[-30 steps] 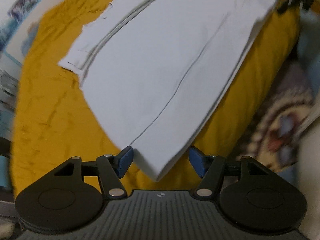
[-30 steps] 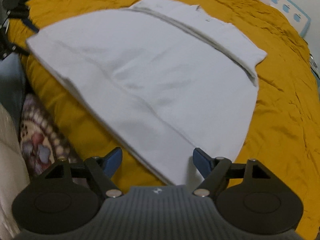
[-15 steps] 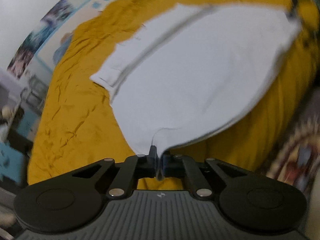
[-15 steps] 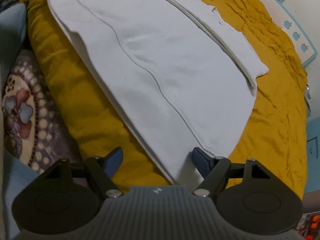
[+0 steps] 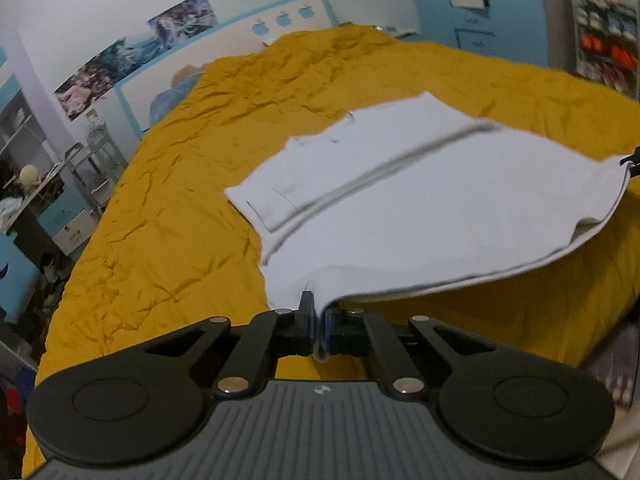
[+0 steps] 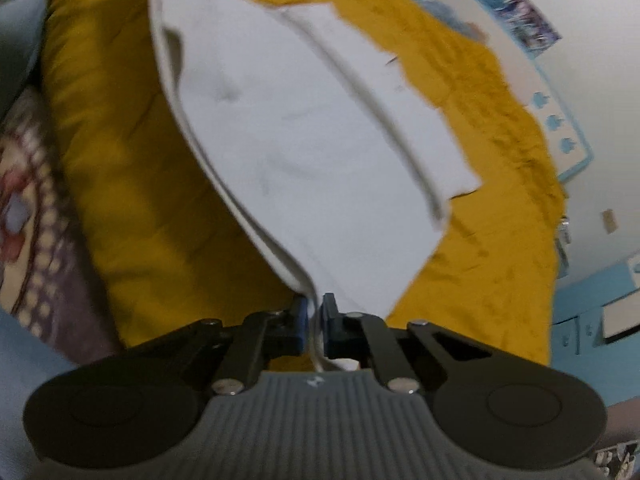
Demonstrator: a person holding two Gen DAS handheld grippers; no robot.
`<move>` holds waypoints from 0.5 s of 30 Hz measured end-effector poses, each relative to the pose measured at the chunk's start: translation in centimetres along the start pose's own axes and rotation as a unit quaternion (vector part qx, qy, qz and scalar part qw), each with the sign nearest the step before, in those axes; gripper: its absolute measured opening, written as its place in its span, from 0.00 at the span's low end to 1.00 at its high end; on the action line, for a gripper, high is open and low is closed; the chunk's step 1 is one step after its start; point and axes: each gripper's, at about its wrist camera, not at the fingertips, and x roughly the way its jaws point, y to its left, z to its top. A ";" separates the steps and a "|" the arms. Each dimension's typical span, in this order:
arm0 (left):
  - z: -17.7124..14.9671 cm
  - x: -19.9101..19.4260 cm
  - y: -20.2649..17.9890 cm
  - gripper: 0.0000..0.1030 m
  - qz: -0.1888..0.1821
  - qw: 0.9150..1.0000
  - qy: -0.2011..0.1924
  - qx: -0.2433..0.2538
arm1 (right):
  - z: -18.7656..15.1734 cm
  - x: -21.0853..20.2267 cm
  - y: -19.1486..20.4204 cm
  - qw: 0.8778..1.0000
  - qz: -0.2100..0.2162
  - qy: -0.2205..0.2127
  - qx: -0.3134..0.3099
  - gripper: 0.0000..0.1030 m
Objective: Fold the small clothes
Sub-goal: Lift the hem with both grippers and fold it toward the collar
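A white garment (image 5: 420, 208) lies partly folded on a yellow bedspread (image 5: 168, 216). My left gripper (image 5: 318, 326) is shut on its near left hem corner and holds that corner raised off the bed. My right gripper (image 6: 315, 326) is shut on the other hem corner of the same garment (image 6: 304, 136), also lifted. The near hem hangs between the two grippers. The far part, with the folded sleeves, rests flat on the bed. The right gripper's tip (image 5: 630, 160) shows at the right edge of the left wrist view.
The yellow bedspread (image 6: 496, 216) covers the whole bed. A patterned cloth (image 6: 28, 216) lies below the bed's near edge. A white and blue headboard (image 5: 224, 52) and a wall with posters stand behind the bed. Shelves and a cart (image 5: 92, 160) stand at the left.
The left gripper shut on the hem corner half a second ago; the right gripper has shut on the other corner since. Both have lifted the hem off the bed.
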 end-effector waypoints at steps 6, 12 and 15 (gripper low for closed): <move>4.2 0.5 2.7 0.04 0.030 0.998 -0.038 -0.030 | 4.4 -2.1 -6.6 0.994 -0.080 -0.056 0.045 0.00; 9.9 2.7 6.0 0.04 0.059 0.994 -0.076 -0.043 | 9.9 -1.0 -13.0 0.983 -0.155 -0.086 0.038 0.00; 12.5 4.9 7.1 0.04 0.079 0.992 -0.088 -0.039 | 12.8 0.5 -16.5 0.978 -0.179 -0.097 0.048 0.00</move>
